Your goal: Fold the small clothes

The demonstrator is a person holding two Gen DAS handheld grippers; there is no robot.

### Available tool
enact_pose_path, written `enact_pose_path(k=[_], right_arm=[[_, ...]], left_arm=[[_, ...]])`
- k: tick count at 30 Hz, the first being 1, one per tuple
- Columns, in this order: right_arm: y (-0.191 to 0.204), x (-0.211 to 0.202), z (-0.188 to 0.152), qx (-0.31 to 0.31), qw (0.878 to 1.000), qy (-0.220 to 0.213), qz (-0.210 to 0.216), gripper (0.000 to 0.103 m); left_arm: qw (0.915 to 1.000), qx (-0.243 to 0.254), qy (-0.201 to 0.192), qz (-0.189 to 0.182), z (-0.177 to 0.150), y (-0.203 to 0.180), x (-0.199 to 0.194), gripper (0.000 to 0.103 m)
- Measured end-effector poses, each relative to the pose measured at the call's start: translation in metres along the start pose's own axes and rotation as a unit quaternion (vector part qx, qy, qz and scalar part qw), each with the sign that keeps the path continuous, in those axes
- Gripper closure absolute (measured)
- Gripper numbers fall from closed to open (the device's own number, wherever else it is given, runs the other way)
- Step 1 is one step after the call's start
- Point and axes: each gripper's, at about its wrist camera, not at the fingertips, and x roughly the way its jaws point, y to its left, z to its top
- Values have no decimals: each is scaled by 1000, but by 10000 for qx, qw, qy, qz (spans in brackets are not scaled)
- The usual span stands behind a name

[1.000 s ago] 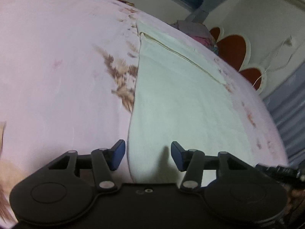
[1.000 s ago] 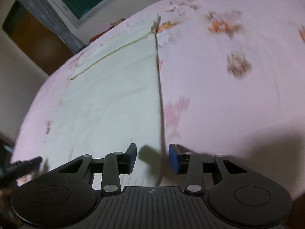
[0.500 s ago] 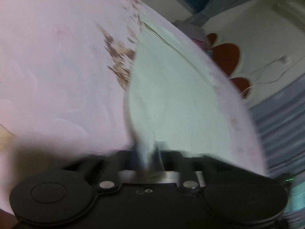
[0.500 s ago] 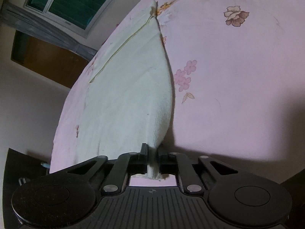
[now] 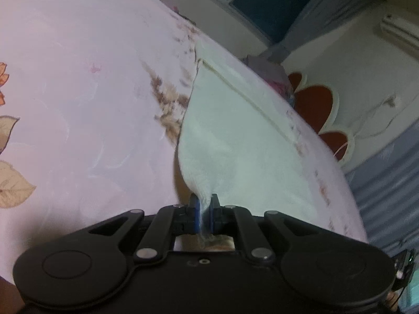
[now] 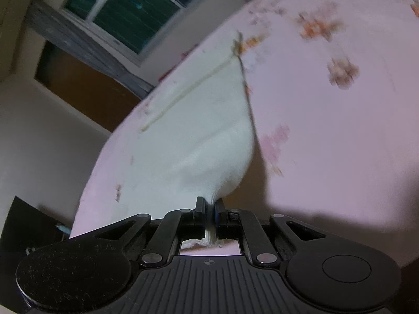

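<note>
A pale green cloth (image 5: 235, 141) lies on a pink flowered bedsheet (image 5: 78, 91). It has a thin yellowish seam near its far end. My left gripper (image 5: 204, 204) is shut on the cloth's near left corner and holds it lifted off the bed. In the right wrist view the same cloth (image 6: 199, 136) rises from the bedsheet (image 6: 327, 130). My right gripper (image 6: 209, 206) is shut on its near right corner, also lifted. The far end still rests on the bed.
A window (image 6: 125, 13) with grey curtains is beyond the bed. A red scalloped headboard (image 5: 314, 102) stands at the right in the left wrist view. A brown door (image 6: 78, 89) and a dark object (image 6: 28, 225) are off the bed's left side.
One second ago both grippers were open over the cloth's near edge. They have shut on its two near corners and lifted them off the bed.
</note>
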Motion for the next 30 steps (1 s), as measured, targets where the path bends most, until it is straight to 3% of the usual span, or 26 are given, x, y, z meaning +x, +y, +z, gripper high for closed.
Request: enact_pose_path(k=[5, 10, 14, 18, 21, 25, 30], right_arm=[[28, -4, 32, -385, 9984, -357, 201, 98], [56, 14, 86, -631, 9942, -838, 226, 98], [68, 53, 149, -441, 9948, -916, -11, 98], [68, 105, 210, -295, 9949, -916, -299, 98], [51, 153, 251, 102, 9955, -832, -440, 98], [19, 213, 293, 529, 9947, -656, -584, 98], [-14, 258, 316, 960, 9913, -517, -732, 98]], left_arm=[[9996, -11, -236, -181, 30, -25, -4, 96], [9971, 201, -611, -412, 89, -54, 11, 96], [9953, 286, -688, -611, 153, -72, 56, 96], [9960, 482, -565, -505, 214, -84, 119, 96], [9978, 362, -375, -411, 248, -79, 167, 96], [9991, 300, -117, -281, 279, -65, 222, 96], [9993, 262, 245, -124, 301, -52, 275, 96]])
